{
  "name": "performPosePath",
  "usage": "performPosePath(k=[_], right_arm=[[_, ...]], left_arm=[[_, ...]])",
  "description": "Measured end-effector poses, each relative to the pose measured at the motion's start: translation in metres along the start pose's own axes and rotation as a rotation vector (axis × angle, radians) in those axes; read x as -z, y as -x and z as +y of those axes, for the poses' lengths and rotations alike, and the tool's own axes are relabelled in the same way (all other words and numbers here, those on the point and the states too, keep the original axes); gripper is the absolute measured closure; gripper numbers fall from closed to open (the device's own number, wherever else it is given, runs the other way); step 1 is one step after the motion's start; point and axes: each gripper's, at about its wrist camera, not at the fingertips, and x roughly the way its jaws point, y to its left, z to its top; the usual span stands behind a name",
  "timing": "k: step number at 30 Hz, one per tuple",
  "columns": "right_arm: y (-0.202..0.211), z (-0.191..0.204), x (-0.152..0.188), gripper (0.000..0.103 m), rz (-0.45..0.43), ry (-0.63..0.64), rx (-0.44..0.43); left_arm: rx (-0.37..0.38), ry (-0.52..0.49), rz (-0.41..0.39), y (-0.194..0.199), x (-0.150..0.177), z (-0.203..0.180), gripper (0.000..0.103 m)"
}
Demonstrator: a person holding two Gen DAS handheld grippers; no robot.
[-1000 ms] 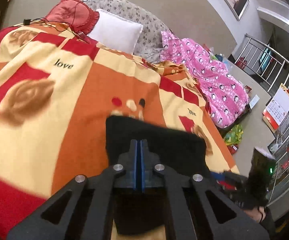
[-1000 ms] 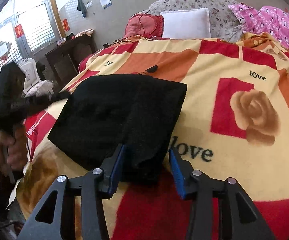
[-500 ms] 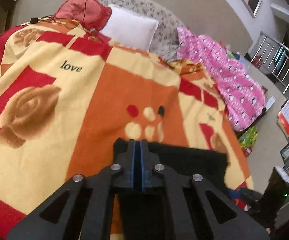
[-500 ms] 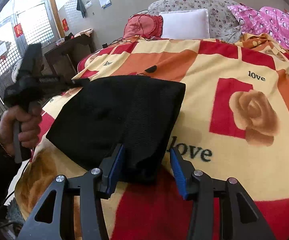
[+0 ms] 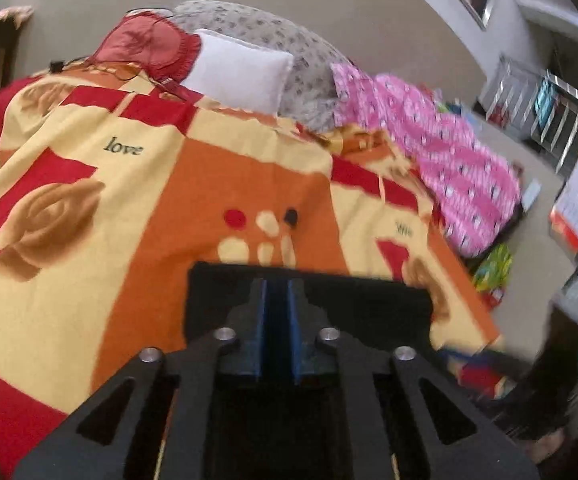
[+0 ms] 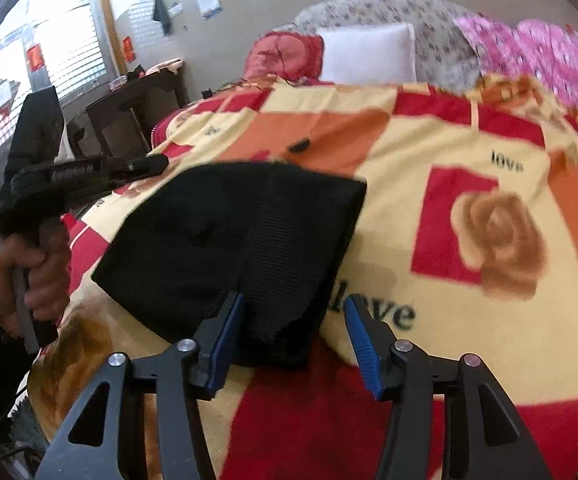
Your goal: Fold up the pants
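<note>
Black folded pants (image 5: pixel 349 304) (image 6: pixel 229 232) lie flat on an orange, yellow and red blanket (image 5: pixel 89 280). My left gripper (image 5: pixel 277 292) hovers over their near edge; its jaws are opening, a narrow slit shows between the blue pads, and I see no cloth in it. In the right wrist view the left gripper (image 6: pixel 157 162), held by a hand (image 6: pixel 33 272), has its tip at the pants' far left corner. My right gripper (image 6: pixel 295 306) is opening too. The pants' near corner lies between its fingers, and the right pad stands clear of the cloth.
A white pillow (image 5: pixel 241 68), a red pillow (image 5: pixel 149 44) and a grey flowered cushion sit at the head of the bed. Pink bedding (image 5: pixel 449 160) drapes over the bed's right side. A metal railing (image 5: pixel 549 120) stands on the right, a dark desk (image 6: pixel 137 108) on the left.
The left gripper's pads have parted a little, and it has moved up along the pants' left edge toward their far corner. The right gripper's fingers stand slightly wider apart. The pants lie still.
</note>
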Motion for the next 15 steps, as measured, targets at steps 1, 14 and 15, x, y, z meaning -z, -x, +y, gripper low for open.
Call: performPosePath(k=[1, 14, 15], right_arm=[[0.006, 0.002, -0.006, 0.052, -0.018, 0.017, 0.018], [-0.052, 0.038, -0.076, 0.093, -0.047, 0.013, 0.092], [-0.064, 0.035, -0.073, 0.095, -0.021, 0.016, 0.141]], left_arm=[[-0.014, -0.011, 0.018, -0.008, 0.006, -0.001, 0.091], [-0.128, -0.035, -0.027, -0.016, 0.010, -0.018, 0.086], [-0.132, -0.033, -0.029, -0.017, 0.009, -0.019, 0.086]])
